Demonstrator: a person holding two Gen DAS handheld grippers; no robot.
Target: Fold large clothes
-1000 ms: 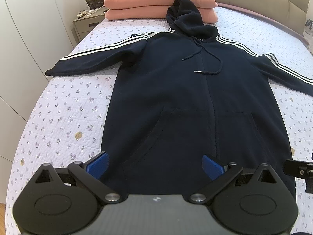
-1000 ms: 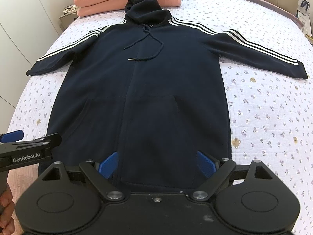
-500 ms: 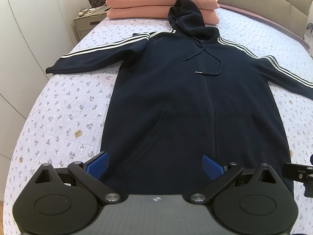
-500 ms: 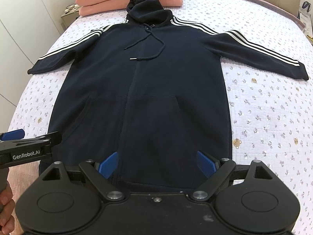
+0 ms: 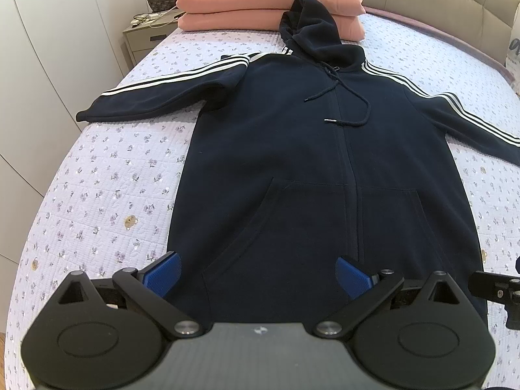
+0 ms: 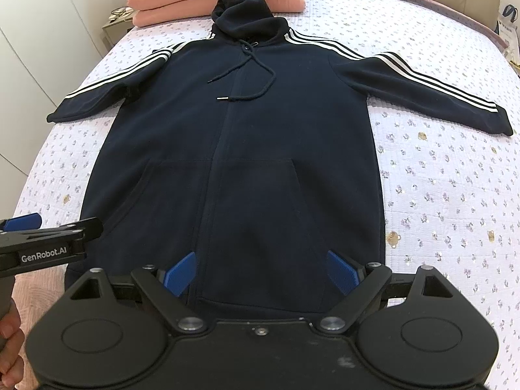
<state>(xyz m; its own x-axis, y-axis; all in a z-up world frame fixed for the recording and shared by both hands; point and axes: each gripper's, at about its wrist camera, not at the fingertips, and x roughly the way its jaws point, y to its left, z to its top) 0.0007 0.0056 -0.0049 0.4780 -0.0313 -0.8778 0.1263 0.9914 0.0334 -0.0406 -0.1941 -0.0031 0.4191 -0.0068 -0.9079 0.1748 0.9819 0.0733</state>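
A long navy zip hoodie [image 5: 308, 162] with white sleeve stripes lies flat and face up on the bed, sleeves spread out, hood toward the pillows; it also shows in the right wrist view [image 6: 253, 149]. My left gripper [image 5: 258, 276] is open and empty, hovering over the hem's left half. My right gripper [image 6: 261, 273] is open and empty over the hem's right half. The left gripper's side also shows at the left edge of the right wrist view [image 6: 48, 243].
The bed has a lilac floral quilt [image 5: 107, 195]. Two stacked pink pillows [image 5: 260, 3] lie at the head, under the hood. A nightstand [image 5: 146, 32] with small items stands at the far left beside white wardrobe doors [image 5: 42, 81]. A padded headboard [image 5: 438, 9] runs along the back.
Both grippers have drifted slightly forward over the hem, so the hoodie sits a little lower in view. Both stay open. The hoodie has not moved.
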